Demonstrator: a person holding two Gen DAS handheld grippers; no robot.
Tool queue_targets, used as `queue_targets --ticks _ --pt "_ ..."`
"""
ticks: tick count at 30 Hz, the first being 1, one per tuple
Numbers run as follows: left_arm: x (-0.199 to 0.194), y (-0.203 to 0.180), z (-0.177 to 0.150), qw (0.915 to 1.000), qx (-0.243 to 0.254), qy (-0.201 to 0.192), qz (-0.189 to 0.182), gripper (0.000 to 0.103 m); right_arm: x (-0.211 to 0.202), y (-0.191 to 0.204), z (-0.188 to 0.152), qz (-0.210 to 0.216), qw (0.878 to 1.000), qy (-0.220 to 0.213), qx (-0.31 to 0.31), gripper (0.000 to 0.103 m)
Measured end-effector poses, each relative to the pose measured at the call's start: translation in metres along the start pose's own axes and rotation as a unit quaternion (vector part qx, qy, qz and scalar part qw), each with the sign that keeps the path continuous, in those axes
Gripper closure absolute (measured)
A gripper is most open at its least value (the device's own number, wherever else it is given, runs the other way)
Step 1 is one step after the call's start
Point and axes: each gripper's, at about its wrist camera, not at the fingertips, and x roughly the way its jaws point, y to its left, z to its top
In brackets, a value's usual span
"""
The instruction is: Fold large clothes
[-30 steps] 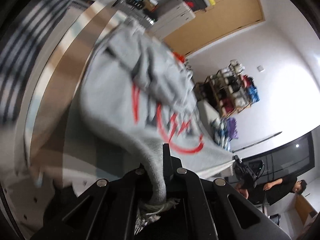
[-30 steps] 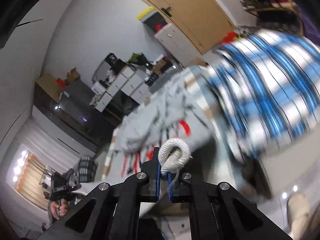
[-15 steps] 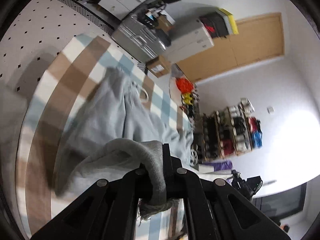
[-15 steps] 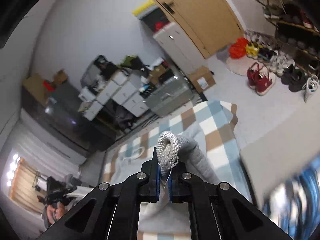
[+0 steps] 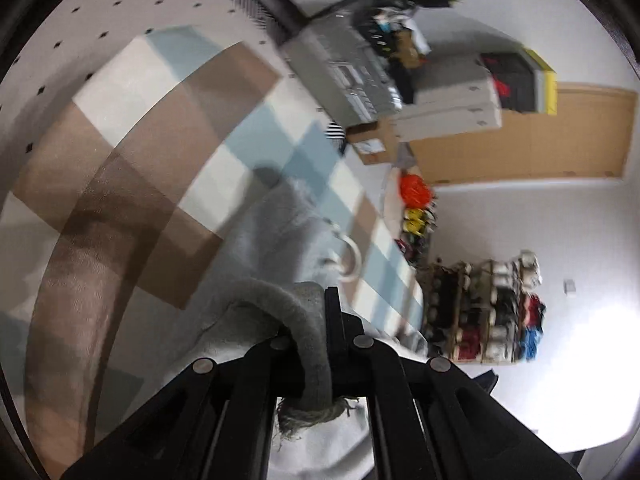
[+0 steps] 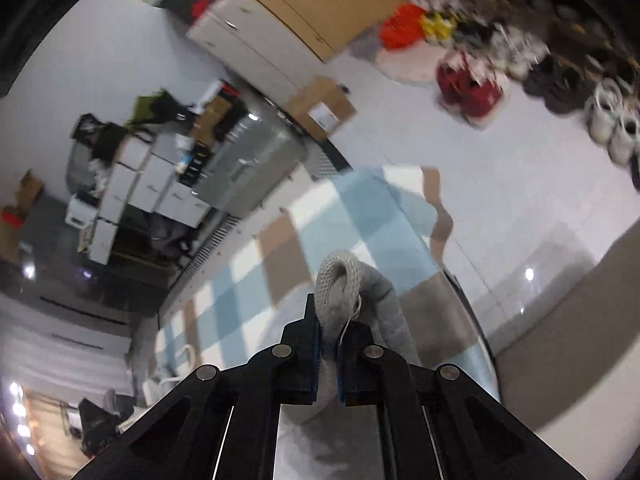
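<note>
Grey fleece sweatshirt (image 5: 276,240) — bunched on checked blue-brown-white rug (image 5: 132,128), unfolded. Left gripper (image 5: 316,320) pinches its ribbed hem; right gripper (image 6: 330,320) pinches a ribbed cuff — folding barely begun, apparently.

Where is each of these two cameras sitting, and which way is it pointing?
Left wrist view: sits on the left gripper, looking along its black fingers down at the grey garment on the checked rug; only the fingers show, pinching a grey hem.
Right wrist view: sits on the right gripper, looking over the same rug toward the stacked white drawers; its fingers pinch a ribbed cuff.
Shared: garment, rug, wooden door, orange bag.
</note>
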Motion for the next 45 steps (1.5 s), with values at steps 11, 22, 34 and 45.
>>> queue_targets --ticks 11,22,34,45 --pt "-0.027 -0.01 -0.013 0.999 0.027 0.004 0.036 0.066 -0.051 -0.015 -0.003 -0.006 0.997 -0.07 -0.02 0.009" --pt "-0.089 -0.015 -0.103 0.9909 0.11 -0.018 0.077 0.022 -0.106 0.001 -0.169 0.072 0.989 0.008 -0.129 0.006" --pt "-0.077 0.087 -0.19 1.0 0.005 -0.003 -0.008 0.022 -0.072 -0.076 -0.268 0.22 0.971 0.081 0.05 0.0" --pt "-0.069 0.094 -0.19 0.9996 -0.002 -0.028 -0.002 0.019 -0.042 -0.057 -0.242 0.139 0.979 0.096 0.115 0.0"
